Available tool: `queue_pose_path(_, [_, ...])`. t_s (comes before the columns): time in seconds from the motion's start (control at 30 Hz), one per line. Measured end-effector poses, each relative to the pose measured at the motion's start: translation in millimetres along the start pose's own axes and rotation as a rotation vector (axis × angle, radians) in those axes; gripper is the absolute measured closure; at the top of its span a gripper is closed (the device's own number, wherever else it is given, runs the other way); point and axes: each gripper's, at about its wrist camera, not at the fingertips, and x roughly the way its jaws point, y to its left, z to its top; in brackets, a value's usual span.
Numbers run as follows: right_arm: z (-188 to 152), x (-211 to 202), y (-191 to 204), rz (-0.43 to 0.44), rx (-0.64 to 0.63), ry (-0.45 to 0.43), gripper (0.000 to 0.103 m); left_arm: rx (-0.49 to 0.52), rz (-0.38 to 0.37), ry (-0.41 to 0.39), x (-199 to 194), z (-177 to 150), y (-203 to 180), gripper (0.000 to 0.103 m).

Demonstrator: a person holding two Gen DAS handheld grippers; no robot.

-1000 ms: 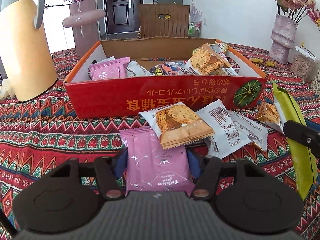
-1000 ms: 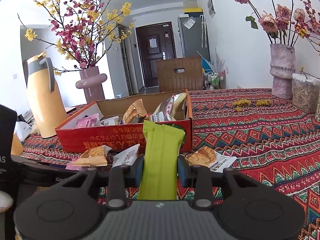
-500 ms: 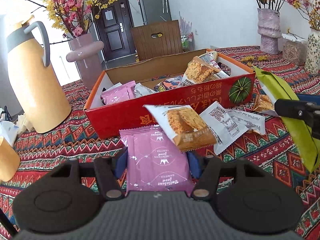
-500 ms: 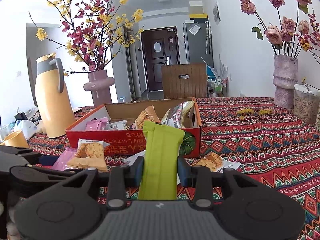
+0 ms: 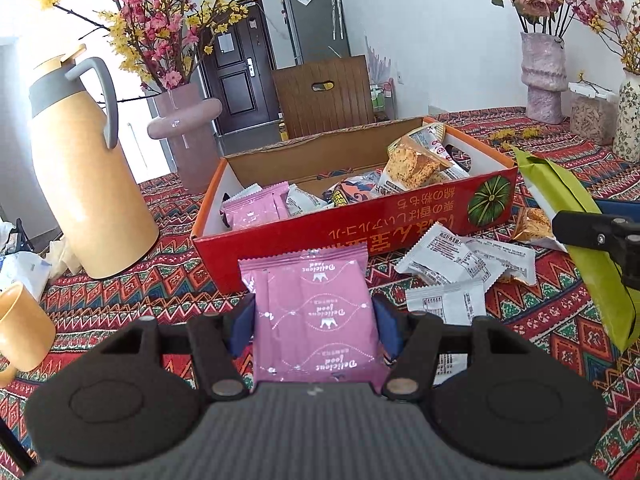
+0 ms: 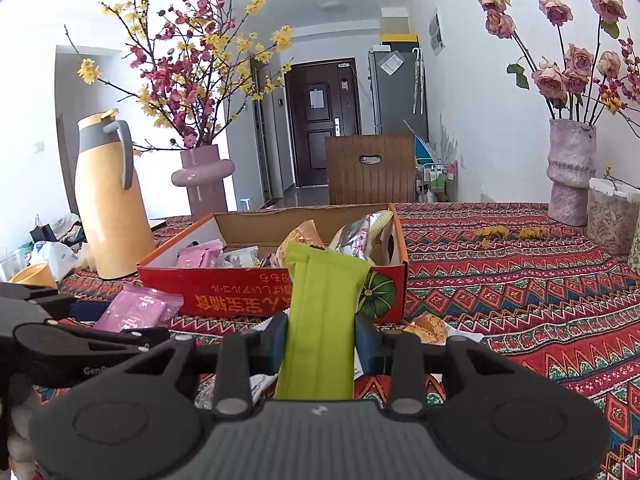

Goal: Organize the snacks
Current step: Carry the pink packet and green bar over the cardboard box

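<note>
— Looking along the left wrist view first: what is the left hand-held gripper point(image 5: 314, 322) doing?

— Its blue pads press both sides of a pink snack packet point(image 5: 316, 314), held up off the surface point(image 5: 132, 292). Behind it stands the red snack box point(image 5: 360, 216), open-topped, with more pink packets, a biscuit pack and other wrappers inside.

— And outside the box?

— Several white packets point(image 5: 460, 260) lie loose on the patterned cloth just beside the box's near wall, toward its right corner. A yellow thermos jug point(image 5: 88, 168) stands near the left edge, with a yellow cup point(image 5: 22, 328) in front of it. At the right edge of this view the green packet point(image 5: 576, 240) shows, held by the other tool.

— Now the right wrist view?

— The right hand-held gripper point(image 6: 320, 338) is clamped on that long green packet point(image 6: 324, 320), which stands upright between its pads in front of the box's point(image 6: 248, 292) near right corner. The left tool appears low at the left with its pink packet point(image 6: 136, 312). A biscuit pack point(image 6: 428, 326) lies on the cloth beside the box's right corner. A pink vase point(image 6: 570, 172) with roses stands well apart, toward the far right edge.
</note>
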Motion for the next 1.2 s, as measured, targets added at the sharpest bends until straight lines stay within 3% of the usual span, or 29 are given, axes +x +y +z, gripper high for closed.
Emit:
queue_pose_path(0.63, [50,32,8,0.003,-0.034,-0.061,0.069,-0.073,-0.014,-0.09,2,51,21,0.041])
queue_pose_path(1.2, [104,110,-9,-0.037,-0.056,-0.068,0.069,-0.167,-0.012,-0.104,56,99,34,0.041])
